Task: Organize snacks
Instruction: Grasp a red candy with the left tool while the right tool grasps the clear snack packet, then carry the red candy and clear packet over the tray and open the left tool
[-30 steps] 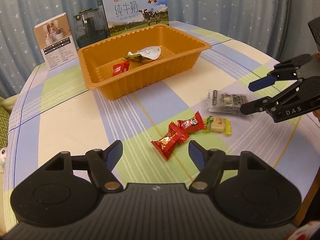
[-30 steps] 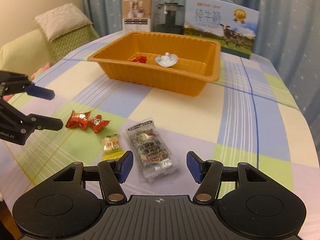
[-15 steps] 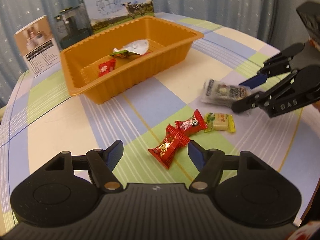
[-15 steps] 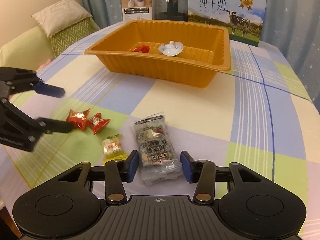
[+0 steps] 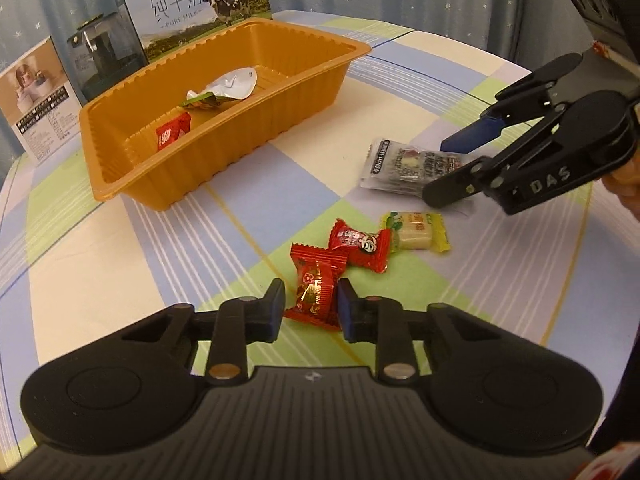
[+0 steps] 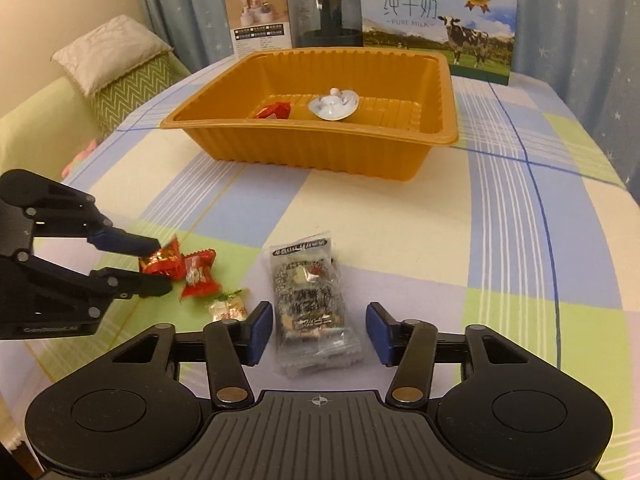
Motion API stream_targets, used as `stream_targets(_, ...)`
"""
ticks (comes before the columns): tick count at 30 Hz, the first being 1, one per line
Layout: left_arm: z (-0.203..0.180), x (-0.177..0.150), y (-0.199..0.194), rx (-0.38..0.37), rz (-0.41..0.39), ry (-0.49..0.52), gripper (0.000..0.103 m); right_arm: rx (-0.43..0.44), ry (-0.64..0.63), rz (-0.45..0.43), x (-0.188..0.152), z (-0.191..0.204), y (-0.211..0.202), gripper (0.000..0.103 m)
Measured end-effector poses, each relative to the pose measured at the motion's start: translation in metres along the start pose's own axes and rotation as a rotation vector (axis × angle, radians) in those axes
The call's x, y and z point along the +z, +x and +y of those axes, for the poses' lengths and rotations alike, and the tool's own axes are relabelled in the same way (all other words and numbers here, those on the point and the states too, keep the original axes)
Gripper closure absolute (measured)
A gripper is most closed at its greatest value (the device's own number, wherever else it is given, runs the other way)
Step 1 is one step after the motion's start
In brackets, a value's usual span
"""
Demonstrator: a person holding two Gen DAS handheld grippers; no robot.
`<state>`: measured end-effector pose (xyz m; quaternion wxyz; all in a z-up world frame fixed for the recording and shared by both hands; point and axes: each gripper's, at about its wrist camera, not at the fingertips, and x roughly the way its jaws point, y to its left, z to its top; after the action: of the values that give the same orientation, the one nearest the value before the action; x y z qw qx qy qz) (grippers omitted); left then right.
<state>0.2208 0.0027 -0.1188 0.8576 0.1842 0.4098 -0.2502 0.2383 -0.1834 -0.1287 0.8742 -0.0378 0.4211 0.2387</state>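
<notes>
An orange tray stands at the back of the table, holding a red snack and a white packet. My left gripper is shut on a red-and-gold candy, also seen in the right wrist view. A second red candy and a yellow-green candy lie just beyond. My right gripper is open, its fingers on either side of a clear dark snack packet on the table.
A milk carton box, a dark jar and a small white box stand behind the tray. A sofa with a cushion is left of the table.
My left gripper moved forward and closed on the red-and-gold candy. My right gripper moved forward so its open fingers straddle the clear packet.
</notes>
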Motion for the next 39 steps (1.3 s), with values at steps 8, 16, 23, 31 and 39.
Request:
stream_targets(8,0.004,0.001,-0.001,-0.006,0.002,-0.07,0.086,0.0,-0.009,0.007,0.001,0.002,0.006,0.05)
stream_targets(16,0.002,0.003,-0.004,0.016,0.004,-0.122,0.086,0.0,0.023,0.012,0.004,0.003,0.004,0.065)
stream_targets(23,0.002,0.003,-0.02,0.046,-0.034,-0.181,0.086,-0.03,0.068,-0.055,0.009,0.003,-0.013,0.066)
stream_targets(31,0.005,0.014,-0.043,0.078,-0.118,-0.246,0.086,-0.034,0.108,-0.153,0.02,0.013,-0.035,0.066)
stream_targets(39,0.022,0.041,-0.057,0.108,-0.189,-0.328,0.086,-0.054,0.142,-0.246,0.038,0.018,-0.049,0.066)
